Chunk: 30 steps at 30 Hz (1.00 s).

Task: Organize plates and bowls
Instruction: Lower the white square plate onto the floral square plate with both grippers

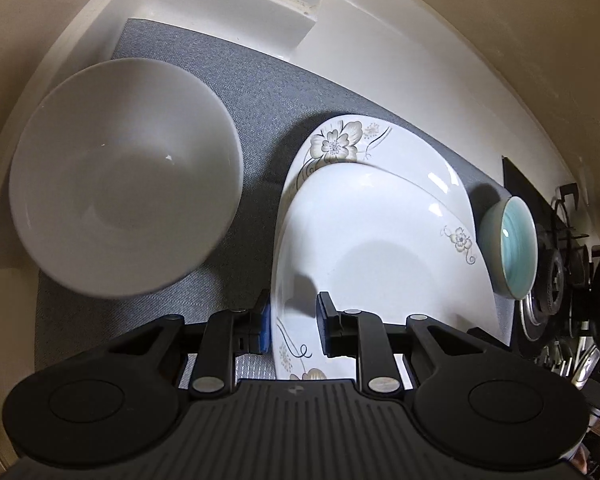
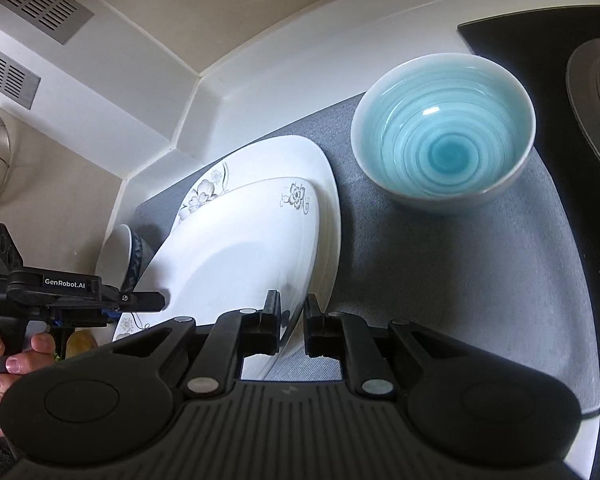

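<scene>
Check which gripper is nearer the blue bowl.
Right. The right gripper straddles the top floral plate's edge on the side facing the blue bowl. The left gripper straddles the opposite edge, with the plates between it and the bowl.
</scene>
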{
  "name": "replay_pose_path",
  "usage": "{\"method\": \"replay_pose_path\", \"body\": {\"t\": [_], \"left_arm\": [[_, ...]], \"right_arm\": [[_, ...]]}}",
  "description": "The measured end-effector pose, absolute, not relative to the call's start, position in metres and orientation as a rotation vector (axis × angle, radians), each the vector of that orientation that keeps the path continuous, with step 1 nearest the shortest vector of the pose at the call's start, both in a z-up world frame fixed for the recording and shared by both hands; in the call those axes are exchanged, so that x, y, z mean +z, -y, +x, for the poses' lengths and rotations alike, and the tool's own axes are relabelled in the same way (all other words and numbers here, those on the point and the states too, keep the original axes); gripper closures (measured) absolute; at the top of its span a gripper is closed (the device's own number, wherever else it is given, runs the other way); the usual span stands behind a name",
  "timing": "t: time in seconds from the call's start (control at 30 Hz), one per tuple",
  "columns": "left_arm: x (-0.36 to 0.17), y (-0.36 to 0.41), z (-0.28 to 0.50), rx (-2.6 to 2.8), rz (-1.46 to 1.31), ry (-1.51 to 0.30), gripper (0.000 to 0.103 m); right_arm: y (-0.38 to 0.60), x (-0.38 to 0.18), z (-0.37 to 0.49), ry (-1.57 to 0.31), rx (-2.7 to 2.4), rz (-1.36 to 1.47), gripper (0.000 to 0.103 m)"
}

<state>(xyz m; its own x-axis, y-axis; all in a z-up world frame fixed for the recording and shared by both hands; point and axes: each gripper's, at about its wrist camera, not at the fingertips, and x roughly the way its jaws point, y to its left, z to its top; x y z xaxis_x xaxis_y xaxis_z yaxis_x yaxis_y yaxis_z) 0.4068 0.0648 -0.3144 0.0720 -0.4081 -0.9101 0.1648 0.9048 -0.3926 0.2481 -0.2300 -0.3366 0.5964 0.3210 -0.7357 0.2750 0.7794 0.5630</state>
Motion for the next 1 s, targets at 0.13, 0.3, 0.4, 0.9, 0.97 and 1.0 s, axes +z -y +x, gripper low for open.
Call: {"method": "replay_pose_path", "body": {"t": [0.13,0.3,0.4,0.9,0.97,1.0], "left_arm": [[-0.321,-0.062,0.408,-0.432,-0.198,-1.441,0.079],[-0.325,-0.060,0.410,-0.433,-0.198,-1.445,0.077],[-0.326,-0.062,0.410,-0.436,-0.210,-1.449,0.076],[-0.305,-0.099,0.375,-0.485,-0.271,-1.436,0.079],[-0.299,-0.096,0.367,-0.484,-0.226,-1.412,0.083],[-0.298,-0.096,0.366,-0.485,-0.214,-1.407,0.084]], "right_arm": [[0.233,-0.338,0.250,-0.944,0.021,0.696,0.091],[0.234,-0.338,0.255,-0.941,0.015,0.679,0.092],[0.235,-0.339,0.258,-0.932,0.001,0.683,0.092],[0.238,-0.345,0.258,-0.917,-0.006,0.706,0.093],[0.239,-0.345,0.258,-0.923,-0.005,0.712,0.093],[0.239,-0.344,0.259,-0.928,-0.006,0.712,0.093]]}}
